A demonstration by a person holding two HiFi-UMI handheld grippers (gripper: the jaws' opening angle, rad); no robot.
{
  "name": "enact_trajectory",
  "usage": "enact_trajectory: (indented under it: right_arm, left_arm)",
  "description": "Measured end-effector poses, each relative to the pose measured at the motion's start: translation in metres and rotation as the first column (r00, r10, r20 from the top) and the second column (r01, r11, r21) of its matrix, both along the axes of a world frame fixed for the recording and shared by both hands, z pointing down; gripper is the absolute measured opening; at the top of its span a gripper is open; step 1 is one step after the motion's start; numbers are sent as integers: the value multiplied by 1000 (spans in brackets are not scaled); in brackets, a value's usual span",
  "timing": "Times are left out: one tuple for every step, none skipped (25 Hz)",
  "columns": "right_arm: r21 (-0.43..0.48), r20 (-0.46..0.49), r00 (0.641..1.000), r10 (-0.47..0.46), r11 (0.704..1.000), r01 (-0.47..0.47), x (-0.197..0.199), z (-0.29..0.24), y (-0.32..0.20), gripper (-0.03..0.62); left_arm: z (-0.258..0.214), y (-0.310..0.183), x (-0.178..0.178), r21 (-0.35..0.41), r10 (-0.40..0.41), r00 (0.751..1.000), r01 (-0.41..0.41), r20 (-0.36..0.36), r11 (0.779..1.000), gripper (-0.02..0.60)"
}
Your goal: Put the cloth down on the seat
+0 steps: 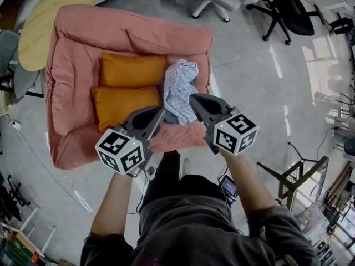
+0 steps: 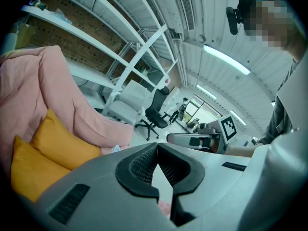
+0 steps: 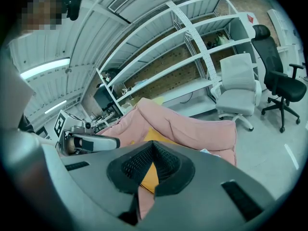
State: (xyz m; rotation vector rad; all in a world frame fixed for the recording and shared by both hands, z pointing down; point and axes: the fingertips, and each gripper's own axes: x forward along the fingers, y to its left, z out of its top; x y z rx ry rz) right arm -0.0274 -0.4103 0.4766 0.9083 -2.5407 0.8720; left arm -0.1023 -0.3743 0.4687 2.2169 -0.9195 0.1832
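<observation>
Cloth (image 1: 180,86) lies on the seat (image 1: 178,137) just beyond the closed, empty left gripper (image 1: 160,111) and right gripper (image 1: 193,98).

No legible text, brand, number or label appears in any view.

Printed signs present:
- Black-and-white square coded markers on the left cube (image 1: 121,151), mounted on the left gripper (image 1: 161,111).
- The same type of marker on the right cube (image 1: 236,133), mounted on the right gripper (image 1: 193,97).

These markers carry block patterns only, no characters. Each gripper view shows one marker face of the opposite cube.

A small red tag (image 3: 249,17) on the white shelf rack (image 3: 192,42) is too small to read.
</observation>
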Motion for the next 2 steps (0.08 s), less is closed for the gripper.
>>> enact_trajectory:
  right_arm:
    - [-1, 0, 1000, 0, 1000, 0, 0, 1, 0, 15]
    - [-1, -1, 1000, 0, 1000, 0, 0, 1, 0, 15]
  left_arm:
    - [1, 0, 0, 0, 1, 1000, -1, 0, 1000, 11]
    - [1, 0, 1, -1, 1, 1000, -1, 0, 1000, 11]
